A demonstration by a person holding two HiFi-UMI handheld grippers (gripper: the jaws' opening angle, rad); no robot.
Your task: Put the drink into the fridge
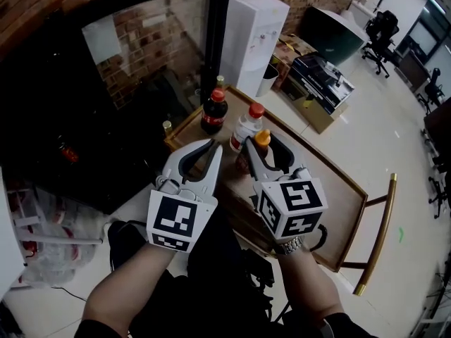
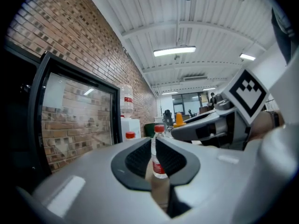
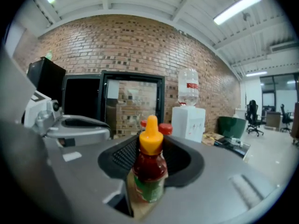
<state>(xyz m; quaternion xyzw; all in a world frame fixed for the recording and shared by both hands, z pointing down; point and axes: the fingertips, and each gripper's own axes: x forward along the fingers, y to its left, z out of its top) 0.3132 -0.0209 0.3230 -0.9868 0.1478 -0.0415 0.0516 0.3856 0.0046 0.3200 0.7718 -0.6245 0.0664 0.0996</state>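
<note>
- Orange-capped bottle (image 3: pixel 150 164): the drink in hand. Red contents, green label, pointed orange cap. It stands upright with its long axis vertical, over the near part of the wooden table (image 1: pixel 338 196). Whether its base rests on the wood or is just clear of it cannot be told.
- Right gripper (image 1: pixel 260 148): jaws pinch the orange-capped bottle at the body below the cap, one ribbed pad on each side. The gripper points roughly level, so the bottle crosses it at a right angle.
- Left gripper (image 1: pixel 212 146): jaws drawn together to a thin slit with nothing between them. It sits just beside the right gripper, on the fridge side.
- Fridge (image 1: pixel 56 111): dark cabinet ahead and to the left of both grippers, past the table's far-left corner. Its glass door (image 1: pixel 151 62) appears to be swung open.
- Governing relation: the held bottle lies to the right of the fridge opening, with the left gripper between them. The carry would therefore run leftward and forward, bottle kept vertical. The free left gripper is the nearer one to the door.
- Cola bottle (image 1: pixel 213 111) and clear red-capped bottle (image 1: pixel 246 127): upright on the table just beyond the grippers, close to the likely path.
- Water dispenser (image 1: pixel 254 34): white, behind the table, well apart.
</note>
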